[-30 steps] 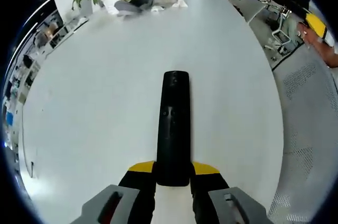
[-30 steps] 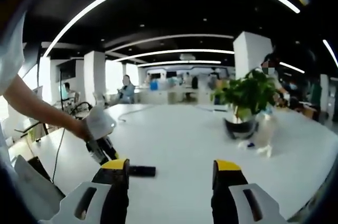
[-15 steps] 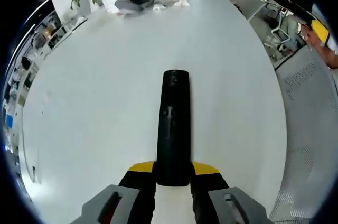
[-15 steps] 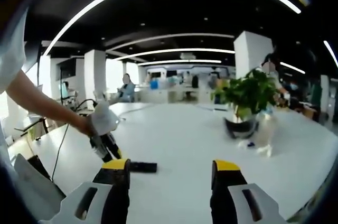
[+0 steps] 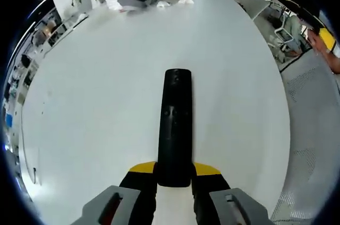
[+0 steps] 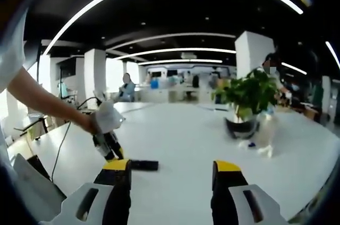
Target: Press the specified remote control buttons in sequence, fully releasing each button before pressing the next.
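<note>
My left hand-held gripper [image 5: 173, 180] is closed on the near end of the long black plastic remote control [image 5: 175, 124], held out over the white worktop [image 5: 95, 103]. My right hand-held gripper [image 6: 171, 174] gapes wide, empty. I judge one jaw tip should press, then lift clear.

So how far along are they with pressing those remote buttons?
Done: the left gripper has the black remote control clamped by its near end, over the white table. In hand: holding it level. Left: the presses themselves; the right gripper hangs open, away from the remote, touching no button.
</note>
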A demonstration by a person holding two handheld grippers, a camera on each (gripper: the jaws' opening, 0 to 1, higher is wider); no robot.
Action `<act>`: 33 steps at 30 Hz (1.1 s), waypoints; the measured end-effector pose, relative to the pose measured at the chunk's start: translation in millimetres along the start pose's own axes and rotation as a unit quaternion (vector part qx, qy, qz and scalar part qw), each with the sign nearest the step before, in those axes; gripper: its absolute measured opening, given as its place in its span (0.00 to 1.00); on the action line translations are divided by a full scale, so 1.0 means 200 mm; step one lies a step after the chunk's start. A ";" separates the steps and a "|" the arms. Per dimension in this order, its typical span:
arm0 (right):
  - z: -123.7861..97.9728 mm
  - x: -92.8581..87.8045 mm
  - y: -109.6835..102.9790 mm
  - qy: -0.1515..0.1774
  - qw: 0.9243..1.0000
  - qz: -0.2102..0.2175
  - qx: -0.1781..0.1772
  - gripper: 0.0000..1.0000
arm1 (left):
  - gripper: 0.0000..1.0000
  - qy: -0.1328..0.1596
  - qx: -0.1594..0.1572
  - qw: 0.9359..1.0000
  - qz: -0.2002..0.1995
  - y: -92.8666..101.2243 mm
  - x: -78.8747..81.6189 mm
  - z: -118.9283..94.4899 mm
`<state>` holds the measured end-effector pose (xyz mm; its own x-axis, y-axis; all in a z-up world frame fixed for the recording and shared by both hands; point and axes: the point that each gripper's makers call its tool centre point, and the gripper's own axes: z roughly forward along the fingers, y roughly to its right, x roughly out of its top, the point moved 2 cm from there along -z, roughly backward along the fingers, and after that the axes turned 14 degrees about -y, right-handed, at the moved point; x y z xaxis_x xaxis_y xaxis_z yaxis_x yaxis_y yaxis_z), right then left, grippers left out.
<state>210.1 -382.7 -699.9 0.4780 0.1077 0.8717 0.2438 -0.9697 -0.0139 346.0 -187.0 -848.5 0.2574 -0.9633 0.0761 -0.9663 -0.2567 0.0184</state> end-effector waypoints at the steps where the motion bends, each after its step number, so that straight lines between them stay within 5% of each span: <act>1: 0.00 0.00 0.00 -0.001 1.000 0.000 0.000 0.59 | 0.24 -0.001 -0.001 1.000 -0.001 0.00 0.00 0.00; 33: 0.01 -0.02 0.00 -0.012 1.000 -0.004 -0.003 0.57 | 0.24 -0.017 -0.002 1.000 0.004 -0.21 0.06 0.00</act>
<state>210.1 -383.1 -703.8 0.4968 0.1198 0.8596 0.2414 -0.9704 -0.0042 390.2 -188.5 -849.1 0.2489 -0.9676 0.0418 -0.9685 -0.2481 0.0225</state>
